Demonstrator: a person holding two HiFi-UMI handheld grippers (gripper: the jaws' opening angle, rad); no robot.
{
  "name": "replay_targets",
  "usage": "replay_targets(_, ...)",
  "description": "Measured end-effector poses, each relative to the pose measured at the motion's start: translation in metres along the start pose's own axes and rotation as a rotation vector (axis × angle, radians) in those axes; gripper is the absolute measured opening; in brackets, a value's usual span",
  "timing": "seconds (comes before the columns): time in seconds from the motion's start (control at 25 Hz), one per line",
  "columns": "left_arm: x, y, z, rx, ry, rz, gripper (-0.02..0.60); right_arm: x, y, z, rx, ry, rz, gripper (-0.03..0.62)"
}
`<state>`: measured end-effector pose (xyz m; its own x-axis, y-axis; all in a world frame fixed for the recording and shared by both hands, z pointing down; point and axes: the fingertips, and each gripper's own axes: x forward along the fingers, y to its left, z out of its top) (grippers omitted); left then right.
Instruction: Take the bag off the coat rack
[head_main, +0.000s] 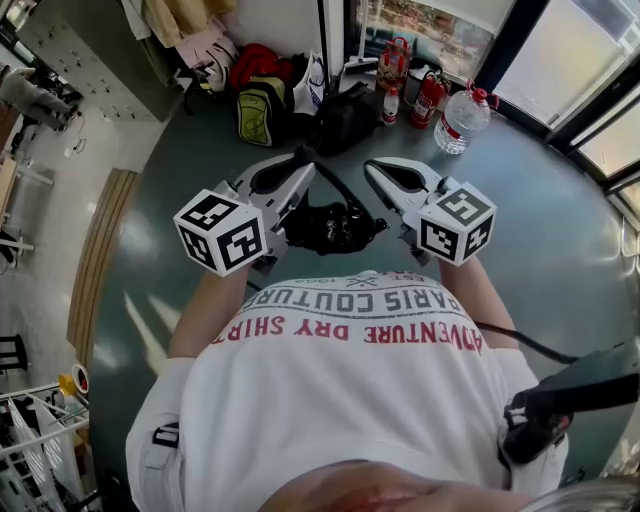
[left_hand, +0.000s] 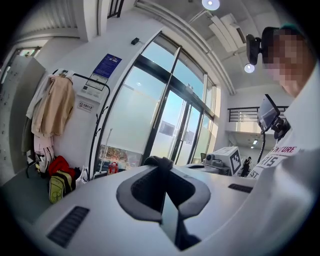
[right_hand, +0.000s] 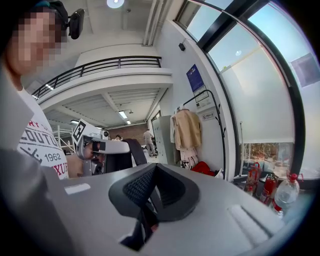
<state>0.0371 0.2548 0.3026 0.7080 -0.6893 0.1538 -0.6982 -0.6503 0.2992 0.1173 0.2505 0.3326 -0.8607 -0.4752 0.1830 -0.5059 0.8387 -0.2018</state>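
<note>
The left gripper (head_main: 303, 157) has its jaws clamped on the black strap (left_hand: 159, 163) of the bag (head_main: 335, 228). The bag is dark, glossy and crumpled. It hangs between the two grippers, near the person's chest and well apart from the far coat rack (left_hand: 98, 132). The right gripper (head_main: 372, 168) is closed on the strap's other side.

Grey right gripper (right_hand: 155, 172) clamps a black fabric bag strap (right_hand: 136, 150).
Beyond, a beige coat (right_hand: 186, 129) hangs on a thin black metal coat rack (right_hand: 222, 132).
</note>
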Motion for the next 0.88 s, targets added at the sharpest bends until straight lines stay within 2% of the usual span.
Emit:
replay_targets(0.32,-0.0022,-0.0012,0.0007,0.014,-0.007,0.017,0.020,-0.0046,0.0063,-0.0024,-0.018,-0.008,0.007,0.000)
replay_targets(0.88,-0.0017,-0.0012,0.0003,-0.011,0.002,0.021,0.020,-0.0092,0.0051,0.0015,-0.033,-0.012,0.004,0.000)
